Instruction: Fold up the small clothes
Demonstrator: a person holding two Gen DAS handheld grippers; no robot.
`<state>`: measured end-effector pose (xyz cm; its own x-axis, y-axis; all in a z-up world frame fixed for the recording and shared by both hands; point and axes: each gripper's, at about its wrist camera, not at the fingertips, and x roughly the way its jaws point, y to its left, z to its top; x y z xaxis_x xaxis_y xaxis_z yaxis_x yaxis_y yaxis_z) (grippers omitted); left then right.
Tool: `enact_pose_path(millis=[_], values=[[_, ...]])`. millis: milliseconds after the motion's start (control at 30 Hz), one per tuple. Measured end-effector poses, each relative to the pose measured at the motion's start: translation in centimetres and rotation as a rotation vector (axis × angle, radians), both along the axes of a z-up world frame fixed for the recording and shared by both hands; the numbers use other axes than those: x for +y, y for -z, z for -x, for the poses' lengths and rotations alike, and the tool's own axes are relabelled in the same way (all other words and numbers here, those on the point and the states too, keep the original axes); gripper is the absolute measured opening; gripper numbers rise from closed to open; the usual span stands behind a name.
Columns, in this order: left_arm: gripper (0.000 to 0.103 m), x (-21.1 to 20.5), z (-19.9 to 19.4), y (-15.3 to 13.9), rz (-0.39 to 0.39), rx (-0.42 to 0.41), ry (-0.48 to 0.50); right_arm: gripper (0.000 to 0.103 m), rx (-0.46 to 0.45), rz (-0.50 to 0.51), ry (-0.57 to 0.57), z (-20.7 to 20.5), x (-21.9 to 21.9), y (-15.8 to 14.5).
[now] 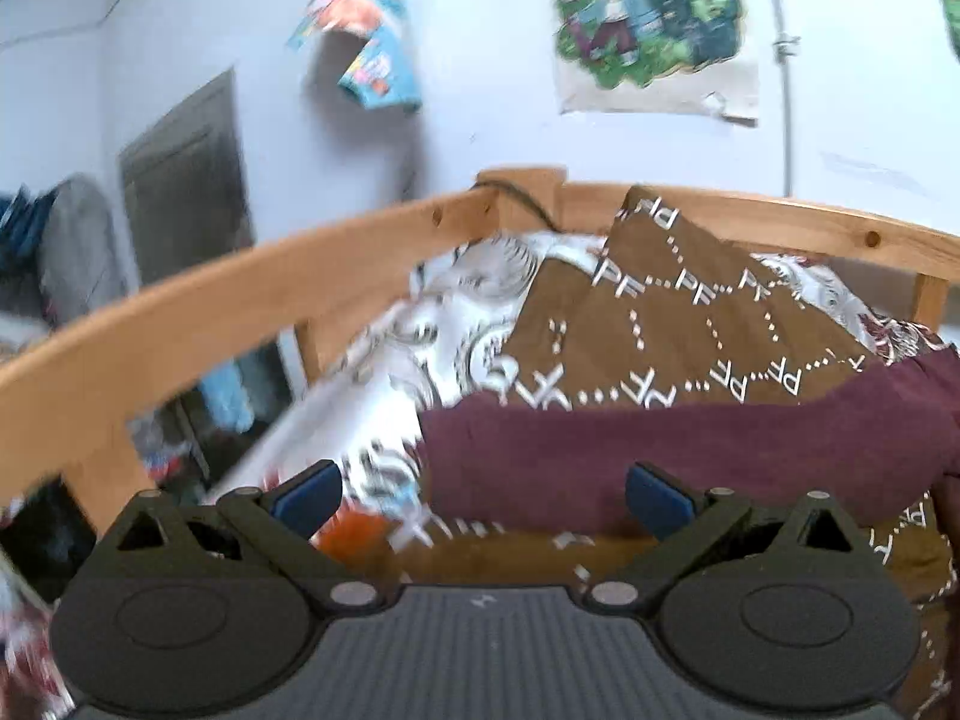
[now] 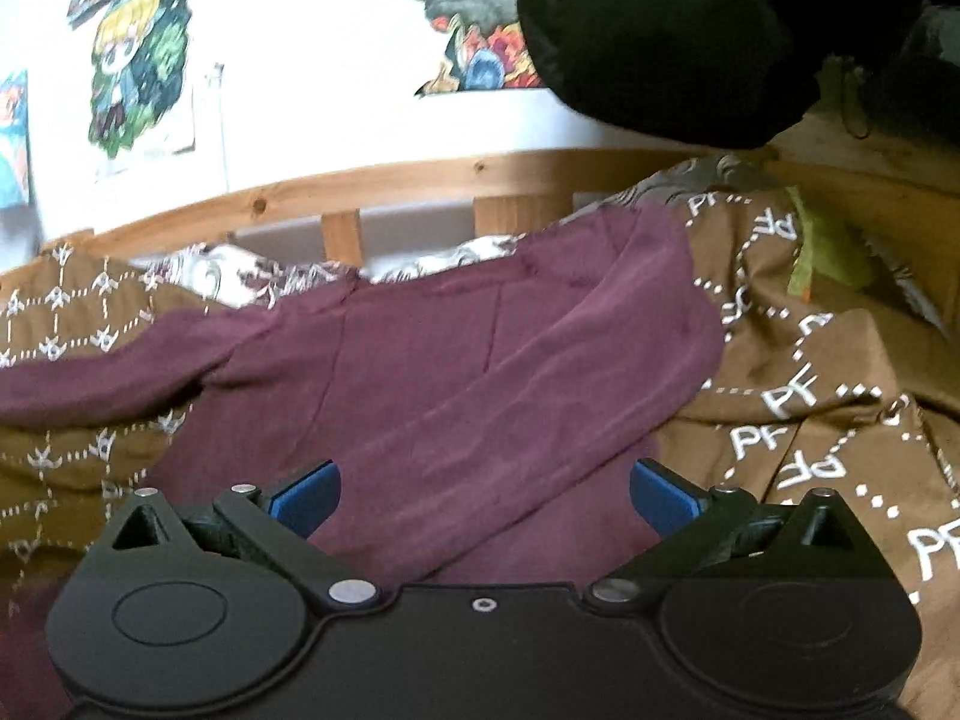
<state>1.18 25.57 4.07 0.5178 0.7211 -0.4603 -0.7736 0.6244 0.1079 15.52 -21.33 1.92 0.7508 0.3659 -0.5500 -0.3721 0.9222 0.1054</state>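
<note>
Maroon garment [image 2: 420,360] lies spread on the brown patterned blanket [image 2: 810,408], soft matte knit, one long fold running diagonally. It sits directly under and ahead of the right gripper [image 2: 483,495], jaws wide apart, nothing pinched. Left gripper [image 1: 483,495] also spread, empty, garment edge [image 1: 690,450] just beyond its blue pads [image 1: 309,495]. Wooden bed rail [image 2: 360,180] behind, posters [image 1: 648,12] on the wall.

Maroon garment [image 2: 456,360], plain, lies on brown blanket [image 2: 810,408] printed with white "PF" letters and dotted diamonds; sheet [image 1: 432,324] white with dark swirls; pads [image 2: 306,495] blue.
</note>
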Motion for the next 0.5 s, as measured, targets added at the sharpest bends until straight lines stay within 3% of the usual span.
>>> enact_pose_path(millis=[100,267,400,500], values=[[0.102,0.2,-0.2,-0.8,-0.067,0.041,0.135,0.102,0.027,-0.016,0.0,-0.3,0.1,0.5],[0.102,-0.4,-2.5,-0.5,-0.296,0.219,0.322,0.102,0.04,-0.017,0.002,-0.2,-0.1,1.0],[0.102,0.7,-4.0,0.0,-0.265,0.305,0.42,0.102,0.06,-0.021,0.009,-0.3,-0.3,1.3],[0.09,1.0,-4.3,0.3,-0.246,0.376,0.467,0.102,0.059,-0.021,0.015,-0.3,-0.3,1.2]])
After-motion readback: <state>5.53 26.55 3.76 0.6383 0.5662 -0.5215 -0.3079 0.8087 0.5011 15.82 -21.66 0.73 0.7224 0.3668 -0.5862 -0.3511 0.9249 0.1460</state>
